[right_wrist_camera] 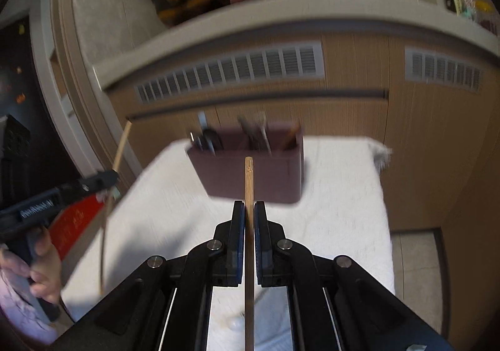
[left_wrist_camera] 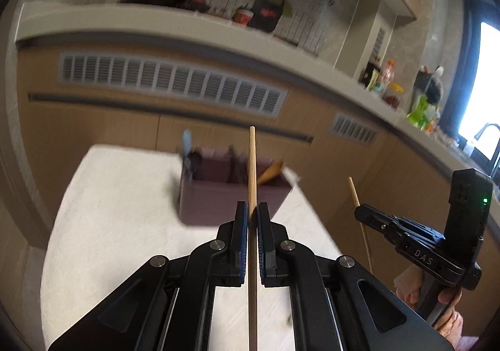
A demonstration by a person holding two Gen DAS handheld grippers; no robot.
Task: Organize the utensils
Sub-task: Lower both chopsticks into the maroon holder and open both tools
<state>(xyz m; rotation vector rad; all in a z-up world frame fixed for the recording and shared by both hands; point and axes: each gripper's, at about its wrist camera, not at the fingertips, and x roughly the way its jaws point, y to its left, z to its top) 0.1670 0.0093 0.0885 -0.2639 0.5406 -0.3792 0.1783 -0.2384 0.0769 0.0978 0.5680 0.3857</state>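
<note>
**Operator:** State the position of the chopsticks.

**Technician:** One chopstick (left_wrist_camera: 252,163) is clamped between the pads of the left gripper (left_wrist_camera: 252,210), jaws closed on the shaft, tip pointing up and forward. The second chopstick (right_wrist_camera: 248,182) is clamped the same way in the right gripper (right_wrist_camera: 248,208). Both are held clear of the tabletop (left_wrist_camera: 109,226), which carries a white cloth. The utensil holder (right_wrist_camera: 250,176), a maroon compartmented box, stands at the far end of the tabletop, ahead of both grippers.

**Operator:** Holder contents?

**Technician:** Dark-handled utensils (right_wrist_camera: 206,140) in the left compartment, further handles in the middle, a wooden piece (left_wrist_camera: 270,172) at the right. Blur prevents finer identification.

**Operator:** Failure modes from this state?

**Technician:** Judged from the frames, three.
1. Pivot in the grip. Each shaft is thin, smooth and pinched at one narrow zone, with a long length hanging below the pads. A fast swing could rotate it and spoil the aim.
2. Rim strike. The lower end sits near or out of the bottom edge of each view. If it meets the holder wall rather than an opening, the light holder could slide or tip.
3. Crowded compartment. Standing handles could deflect the entering end, leaving the chopstick propped across the rim.

**Operator:** Any interference between hands?

**Technician:** The two grippers are near each other, so simultaneous insertion risks crossed shafts.
</note>
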